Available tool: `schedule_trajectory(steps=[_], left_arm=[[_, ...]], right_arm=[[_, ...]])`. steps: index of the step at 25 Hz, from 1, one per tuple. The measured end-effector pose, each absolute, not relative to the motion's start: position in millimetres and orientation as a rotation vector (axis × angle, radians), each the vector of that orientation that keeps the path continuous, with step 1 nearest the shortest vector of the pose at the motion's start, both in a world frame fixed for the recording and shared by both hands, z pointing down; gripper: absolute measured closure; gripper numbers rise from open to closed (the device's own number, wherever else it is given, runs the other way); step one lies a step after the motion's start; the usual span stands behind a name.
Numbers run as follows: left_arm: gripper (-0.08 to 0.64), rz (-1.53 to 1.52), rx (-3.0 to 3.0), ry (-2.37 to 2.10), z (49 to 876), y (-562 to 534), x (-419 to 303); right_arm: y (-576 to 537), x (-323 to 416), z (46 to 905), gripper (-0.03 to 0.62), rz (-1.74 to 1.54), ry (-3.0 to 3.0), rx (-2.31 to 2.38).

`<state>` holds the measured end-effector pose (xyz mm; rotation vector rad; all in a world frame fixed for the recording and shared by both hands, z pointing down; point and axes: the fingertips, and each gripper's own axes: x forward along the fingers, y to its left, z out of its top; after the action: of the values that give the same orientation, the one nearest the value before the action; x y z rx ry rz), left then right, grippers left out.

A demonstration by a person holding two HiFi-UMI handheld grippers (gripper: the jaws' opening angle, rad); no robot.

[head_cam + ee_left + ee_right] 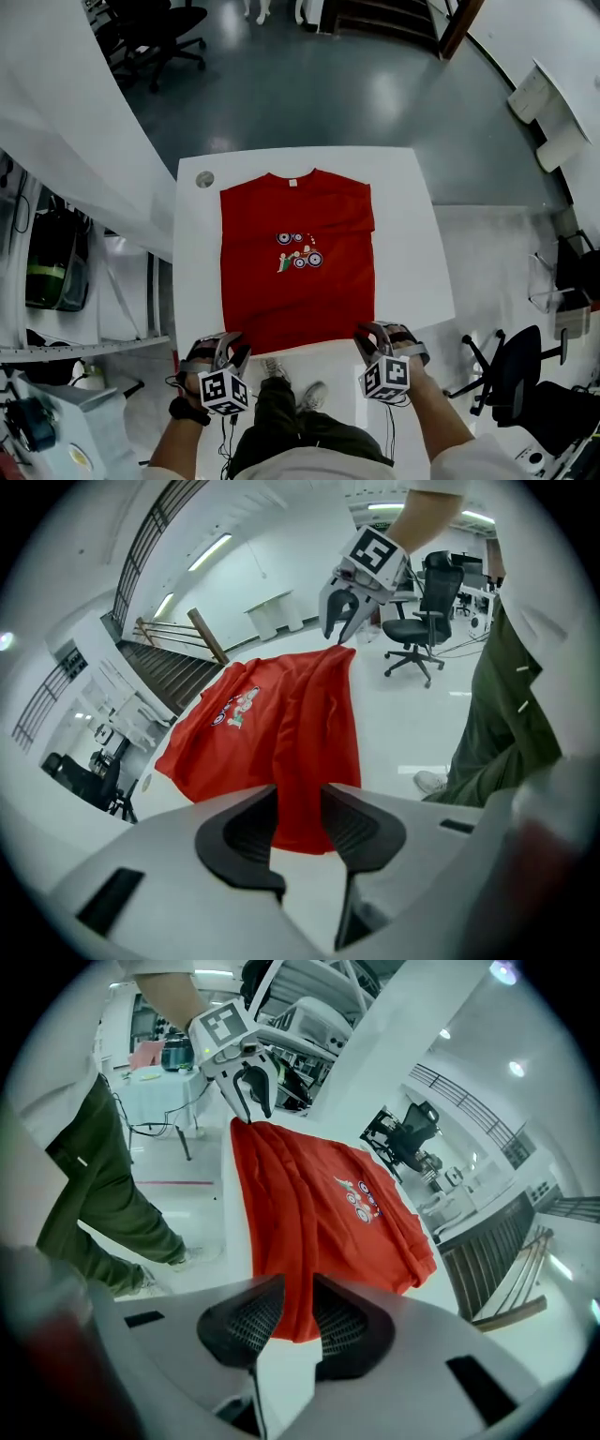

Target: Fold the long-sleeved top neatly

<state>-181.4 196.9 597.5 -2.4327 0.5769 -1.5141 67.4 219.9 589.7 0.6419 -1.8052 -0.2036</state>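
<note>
Left gripper [300, 813] clamped on the near-left corner of the red top's hem, cloth pinched between its pads. Right gripper [292, 1312] likewise closed on the near-right corner. A person standing at the near end of the table holds both, each pointing steeply down, with the hem [300, 345] stretched between them.

The top [295, 253] lies face up and mostly flat on the white table [412, 244], print showing, collar [292, 181] at the far end. No sleeves show at the sides. They appear to be tucked in already, though how they lie cannot be told.

The step in hand looks to be the lengthwise fold, with the hem carried over to the collar. Doing it well would likely mean:

- lifting both corners together and level
- keeping the hem taut so the middle does not sag
- travelling straight up the table rather than drifting sideways
- laying the hem square on the shoulders before either grip lets go

Ripples down the side by the right gripper could get trapped in the fold unless smoothed out.
</note>
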Motion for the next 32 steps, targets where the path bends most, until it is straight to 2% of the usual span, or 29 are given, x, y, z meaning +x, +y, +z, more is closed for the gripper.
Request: schedule_trajectory(steps=[10,15,22,32], left_arm=[[0.416,-1.643,-2.325,0.525,620.7,213.8,-184.5],[0.419,-1.665,-2.313,0.526,623.0,214.6,-186.6],[0.528,-1.662,-2.278,0.507,628.1,216.9,-194.7],[0.538,-1.548,-2.362,0.539,612.9,223.9,-207.3]], right_arm=[[234.5,63.5,617.7,0.488,-0.164,-1.761,0.643],[229.6,66.9,621.3,0.543,-0.149,-1.749,0.672],[228.9,68.2,614.1,0.571,-0.154,-1.764,0.712],[247.2,73.2,598.5,0.572,-0.194,-1.833,0.718]])
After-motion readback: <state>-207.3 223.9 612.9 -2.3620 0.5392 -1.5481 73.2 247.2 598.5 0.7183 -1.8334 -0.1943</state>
